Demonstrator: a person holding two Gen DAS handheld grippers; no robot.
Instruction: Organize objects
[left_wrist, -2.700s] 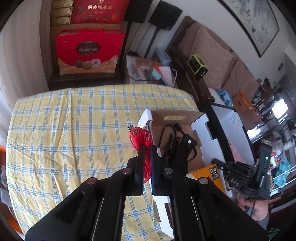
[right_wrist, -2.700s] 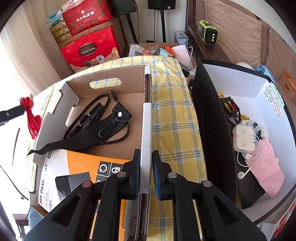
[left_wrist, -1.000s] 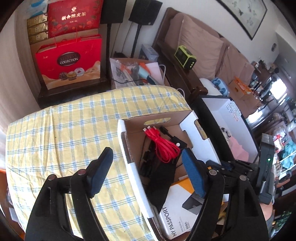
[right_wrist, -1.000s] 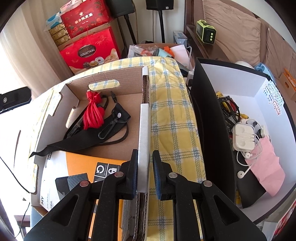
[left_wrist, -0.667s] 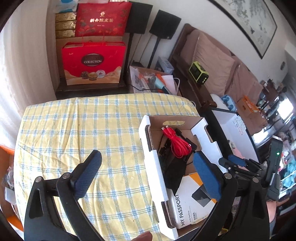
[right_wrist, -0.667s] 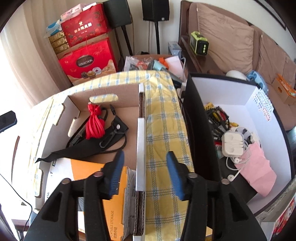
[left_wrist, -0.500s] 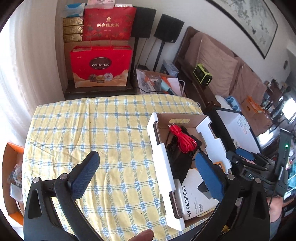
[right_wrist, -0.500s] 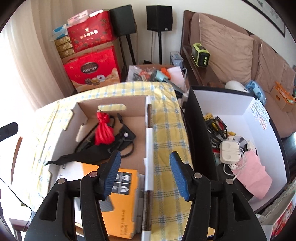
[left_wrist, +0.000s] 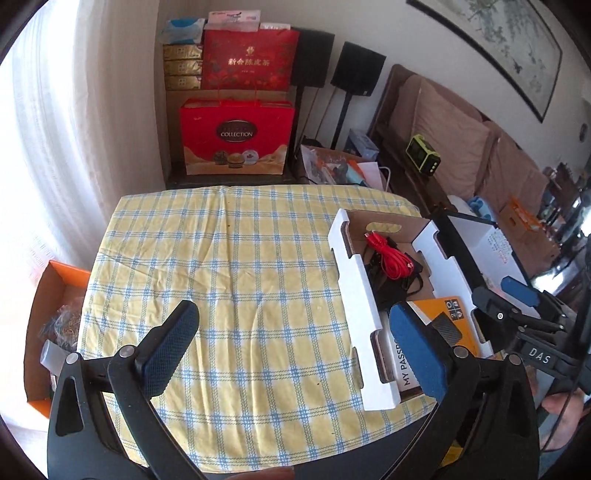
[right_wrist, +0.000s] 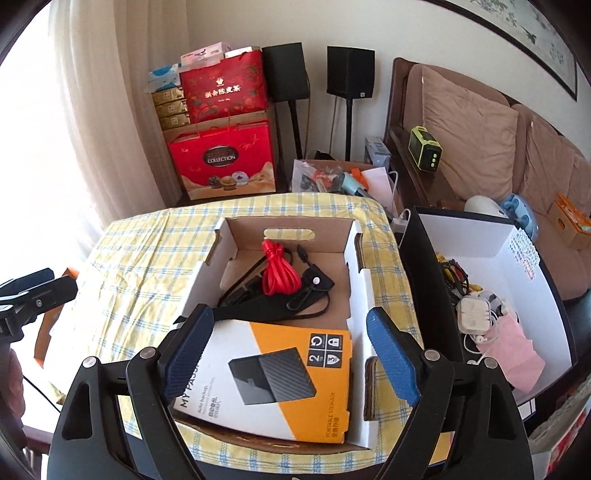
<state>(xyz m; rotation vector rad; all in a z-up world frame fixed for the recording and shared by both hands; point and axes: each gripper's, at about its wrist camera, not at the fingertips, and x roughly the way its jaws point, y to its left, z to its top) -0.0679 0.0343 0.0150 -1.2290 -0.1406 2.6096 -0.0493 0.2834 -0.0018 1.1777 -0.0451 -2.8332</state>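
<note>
A cardboard box (right_wrist: 356, 280) with white walls stands on the yellow checked tablecloth (left_wrist: 236, 273). Inside lie a red coiled cable (right_wrist: 279, 275), a black strap (right_wrist: 258, 310) and an orange and white hard-drive carton (right_wrist: 280, 373). The box (left_wrist: 354, 295) and the red cable (left_wrist: 389, 258) also show in the left wrist view at the table's right. My left gripper (left_wrist: 291, 349) is open and empty above the cloth, left of the box. My right gripper (right_wrist: 290, 354) is open and empty, raised above the carton at the near end of the box.
A black-and-white bin (right_wrist: 517, 266) with earphones, cables and a pink pouch stands right of the table. Red gift bags (left_wrist: 236, 136), speakers and a sofa (right_wrist: 480, 122) are behind. An orange box (left_wrist: 48, 295) sits on the floor at left.
My left gripper let the red cable drop into the box, opened and pulled back left. My right gripper let go of the box wall, opened and drew up and back.
</note>
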